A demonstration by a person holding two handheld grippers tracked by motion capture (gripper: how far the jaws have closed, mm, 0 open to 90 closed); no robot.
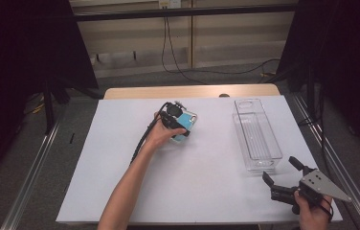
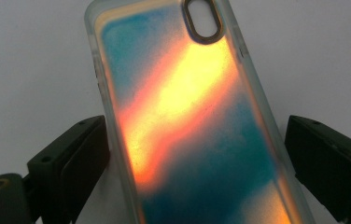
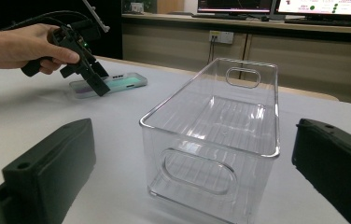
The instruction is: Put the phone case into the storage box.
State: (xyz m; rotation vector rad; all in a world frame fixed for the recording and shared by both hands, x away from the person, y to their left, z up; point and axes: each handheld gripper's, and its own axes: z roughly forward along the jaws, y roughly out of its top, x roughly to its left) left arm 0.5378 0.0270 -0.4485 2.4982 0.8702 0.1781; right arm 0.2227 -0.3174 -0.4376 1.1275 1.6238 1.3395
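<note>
A clear-rimmed phone case (image 2: 187,116) with a blue and orange shimmer lies flat on the white table sheet (image 1: 192,182). My left gripper (image 2: 194,126) is tipped down over the phone case (image 1: 188,122), its jaws straddling the long sides; a narrow gap shows at the right jaw, so it stands open. From the right gripper view, the left gripper (image 3: 98,84) touches down at the near end of the case (image 3: 124,82). My right gripper (image 1: 279,168) is open and holds nothing at the table's front right, facing the clear bin (image 3: 206,140).
The clear plastic bin (image 1: 257,136) is empty, has handle cut-outs and lies lengthwise on the right side of the table. A wooden table edge (image 1: 192,91) shows beyond the sheet. Black stands and cables stand on the floor around.
</note>
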